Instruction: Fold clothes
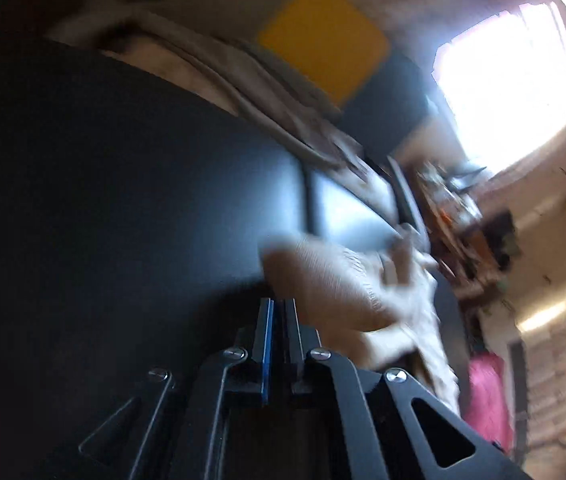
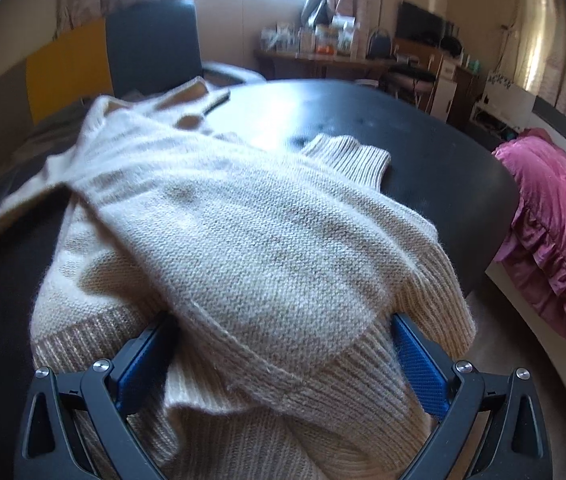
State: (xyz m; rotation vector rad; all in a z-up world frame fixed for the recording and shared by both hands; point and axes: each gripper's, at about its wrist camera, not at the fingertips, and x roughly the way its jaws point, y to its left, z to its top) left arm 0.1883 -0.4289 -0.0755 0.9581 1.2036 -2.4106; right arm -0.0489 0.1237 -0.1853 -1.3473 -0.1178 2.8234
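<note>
I saw the cream knit sweater [image 2: 243,232] heaped at the near edge of the black table [image 2: 423,140]. My right gripper [image 2: 283,340] stood spread wide, the sweater bunched between its blue pads [image 2: 423,364]. My left gripper [image 1: 277,304] was clenched with nothing in it over the dark tabletop.

Black angular linkage arms on both grippers, silver round-head screws at the joints (blue textured pads inside the jaws)
</note>
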